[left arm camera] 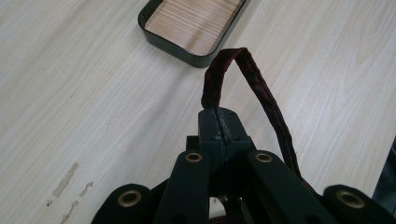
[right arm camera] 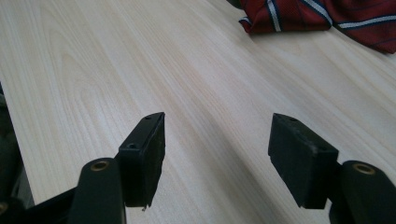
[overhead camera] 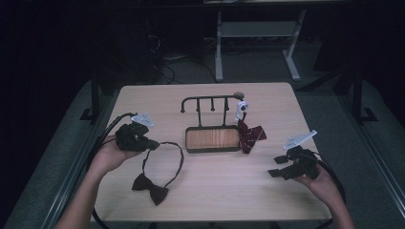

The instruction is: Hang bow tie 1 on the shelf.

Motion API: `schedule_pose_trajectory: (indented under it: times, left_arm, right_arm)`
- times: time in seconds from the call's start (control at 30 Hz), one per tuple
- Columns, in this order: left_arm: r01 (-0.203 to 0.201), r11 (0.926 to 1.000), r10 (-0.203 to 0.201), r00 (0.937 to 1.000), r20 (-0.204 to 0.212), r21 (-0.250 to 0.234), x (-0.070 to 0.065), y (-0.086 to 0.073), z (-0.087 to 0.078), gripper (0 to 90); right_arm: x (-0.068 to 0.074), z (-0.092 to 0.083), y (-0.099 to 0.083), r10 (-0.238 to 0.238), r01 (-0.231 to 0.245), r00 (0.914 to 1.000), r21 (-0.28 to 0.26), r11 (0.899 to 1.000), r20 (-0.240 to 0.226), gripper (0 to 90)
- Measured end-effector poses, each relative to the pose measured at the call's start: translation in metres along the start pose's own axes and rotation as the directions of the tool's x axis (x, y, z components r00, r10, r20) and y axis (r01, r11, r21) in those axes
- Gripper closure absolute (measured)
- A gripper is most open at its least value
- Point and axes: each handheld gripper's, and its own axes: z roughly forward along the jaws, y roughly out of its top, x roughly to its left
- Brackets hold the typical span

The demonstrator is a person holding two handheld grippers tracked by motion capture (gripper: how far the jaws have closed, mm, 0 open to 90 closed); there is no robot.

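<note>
A: Dark bow tie (overhead camera: 150, 188) lower left of centre in high view, bow flat on table (overhead camera: 215, 191), strap loop (left arm camera: 252, 79) pinched in left gripper (overhead camera: 154, 143).
B: Progress?
A: Prob early. Striped tie (overhead camera: 250, 136) draped at rack (overhead camera: 210, 102) w/ tray (overhead camera: 212, 149), mid-frame; dark one not yet hung.
B: Hands?
A: Left hand (overhead camera: 107, 155) mid-left, jaws clamped on strap. Right gripper (overhead camera: 275, 166) lower right, jaws apart, nothing between, low over table.

Left gripper (overhead camera: 152, 143) pinches dark bow tie's (overhead camera: 150, 189) strap (overhead camera: 177, 162).
</note>
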Motion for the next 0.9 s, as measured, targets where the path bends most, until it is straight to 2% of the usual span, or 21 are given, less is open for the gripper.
schedule_pose_trajectory:
  times: [0.4, 0.77, 0.9]
  left_arm:
    - [-0.019, 0.9996, 0.019, 0.9998, 0.002, -0.022, -0.003, 0.009, -0.011, 90.0]
    - [-0.048, 0.9985, 0.048, 0.9988, -0.003, -0.027, -0.007, 0.025, -0.021, 90.0]
    - [-0.048, 0.9982, 0.048, 0.9988, -0.004, -0.035, -0.005, 0.030, -0.024, 90.0]
  right_arm:
    - [0.001, 0.001, 0.002, -0.008, 0.008, 1.0000, 0.004, 1.000, 0.001, 36.5]
    - [0.002, 0.000, 0.002, -0.010, 0.010, 0.9999, 0.003, 1.000, 0.003, 36.5]
    - [0.001, 0.000, 0.002, -0.009, 0.009, 1.0000, 0.002, 1.000, 0.003, 36.5]
